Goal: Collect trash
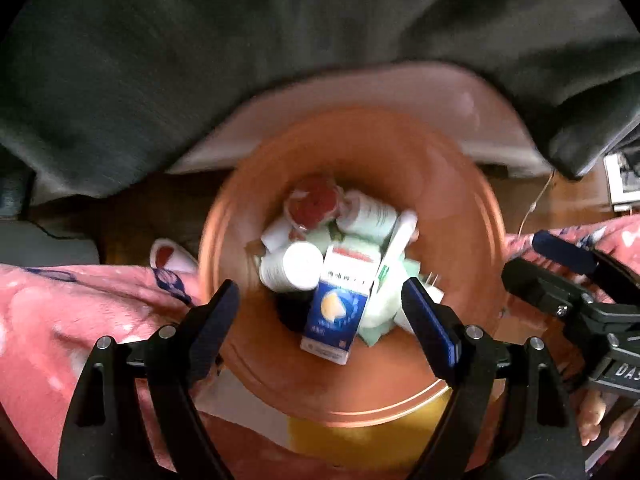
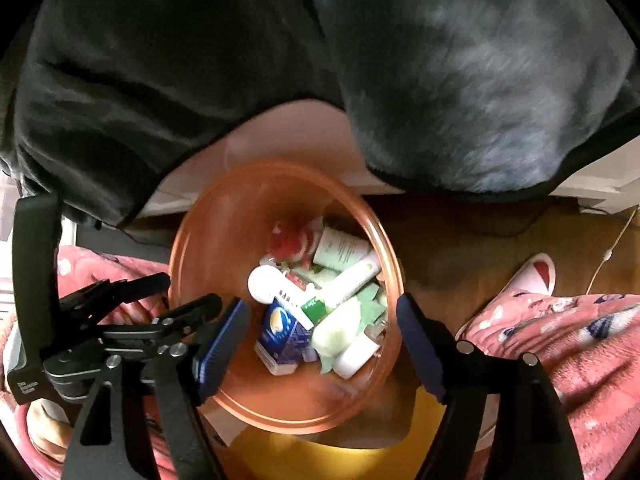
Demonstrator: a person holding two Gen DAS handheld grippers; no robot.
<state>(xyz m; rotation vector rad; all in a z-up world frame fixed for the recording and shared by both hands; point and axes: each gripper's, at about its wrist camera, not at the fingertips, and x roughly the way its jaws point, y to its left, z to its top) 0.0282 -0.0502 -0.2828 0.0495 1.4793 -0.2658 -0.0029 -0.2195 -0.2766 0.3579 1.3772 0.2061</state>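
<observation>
An orange round bin (image 1: pixel 360 140) (image 2: pixel 224 220) stands on the floor below both grippers. It holds a blue and white carton (image 1: pixel 336 308) (image 2: pixel 280 332), a white bottle (image 1: pixel 292 266) (image 2: pixel 264 280), a red-topped cup (image 1: pixel 314 202) (image 2: pixel 286 240), a white tube and green scraps. My left gripper (image 1: pixel 320 292) hangs open over the bin, its jaws wide apart with nothing between them. My right gripper (image 2: pixel 322 306) is open too, also over the bin and holding nothing. Each gripper shows at the edge of the other's view: the right gripper (image 1: pixel 560 276) and the left gripper (image 2: pixel 140 300).
Dark green fabric (image 1: pixel 200 60) (image 2: pixel 440 80) fills the top of both views. Pink patterned fabric (image 1: pixel 60 320) (image 2: pixel 560 340) lies on either side of the bin. A slipper (image 1: pixel 168 258) (image 2: pixel 536 276) and a thin cable (image 2: pixel 608 256) are on the wooden floor. Something yellow (image 1: pixel 360 440) sits under the bin's near edge.
</observation>
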